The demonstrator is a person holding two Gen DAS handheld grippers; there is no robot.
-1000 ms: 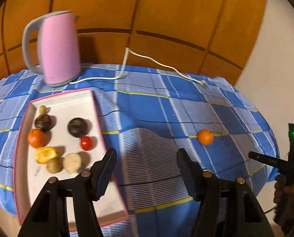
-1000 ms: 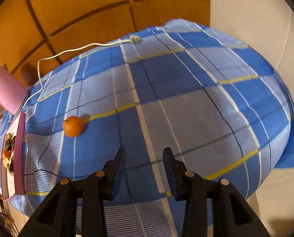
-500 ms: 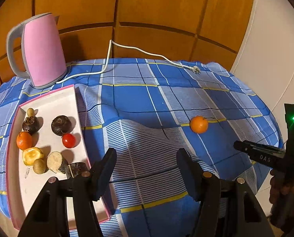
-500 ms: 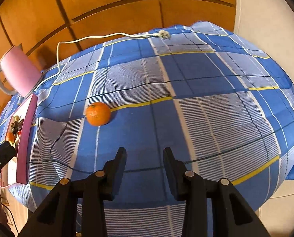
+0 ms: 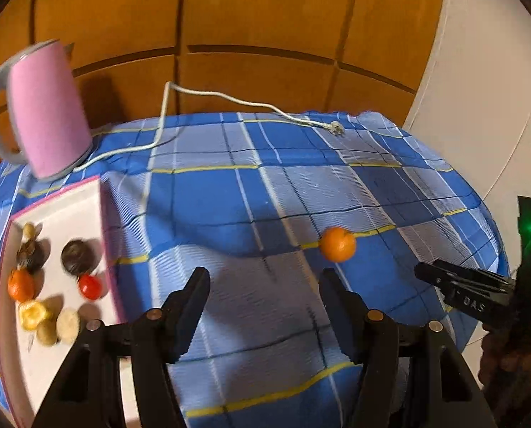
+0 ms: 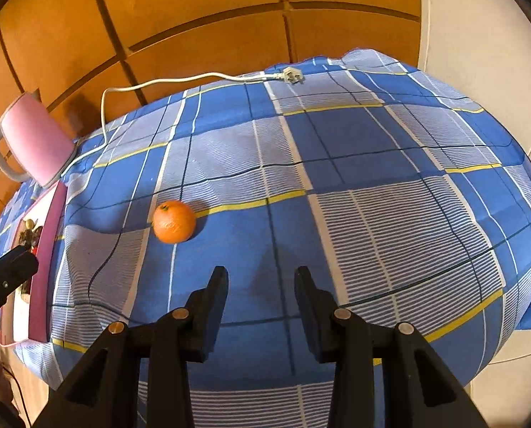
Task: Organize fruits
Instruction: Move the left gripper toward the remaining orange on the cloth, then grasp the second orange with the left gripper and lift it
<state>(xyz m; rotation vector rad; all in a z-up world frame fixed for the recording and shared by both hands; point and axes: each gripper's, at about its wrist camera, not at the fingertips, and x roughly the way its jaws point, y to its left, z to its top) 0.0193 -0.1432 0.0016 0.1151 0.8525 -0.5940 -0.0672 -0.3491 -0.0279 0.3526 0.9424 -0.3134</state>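
Observation:
A small orange (image 6: 174, 221) lies alone on the blue plaid tablecloth; it also shows in the left wrist view (image 5: 337, 244). A pink-rimmed white tray (image 5: 87, 207) at the left holds several fruits, among them a red tomato (image 5: 90, 287) and a dark round fruit (image 5: 76, 256). My left gripper (image 5: 263, 285) is open and empty above the cloth, between the tray and the orange. My right gripper (image 6: 260, 281) is open and empty, a little in front and to the right of the orange; it shows at the right of the left wrist view (image 5: 444, 278).
A pink electric kettle (image 5: 44, 107) stands at the back left behind the tray. Its white cord (image 5: 229, 100) runs across the back of the table to a loose plug (image 6: 292, 75). A wooden panel wall is behind, a white wall to the right. The tablecloth (image 6: 372, 178) hangs over the edges.
The right gripper has moved closer to the orange, which looks larger in its view. The left view has shifted slightly; the tray sits nearer its left edge. Both grippers stay open.

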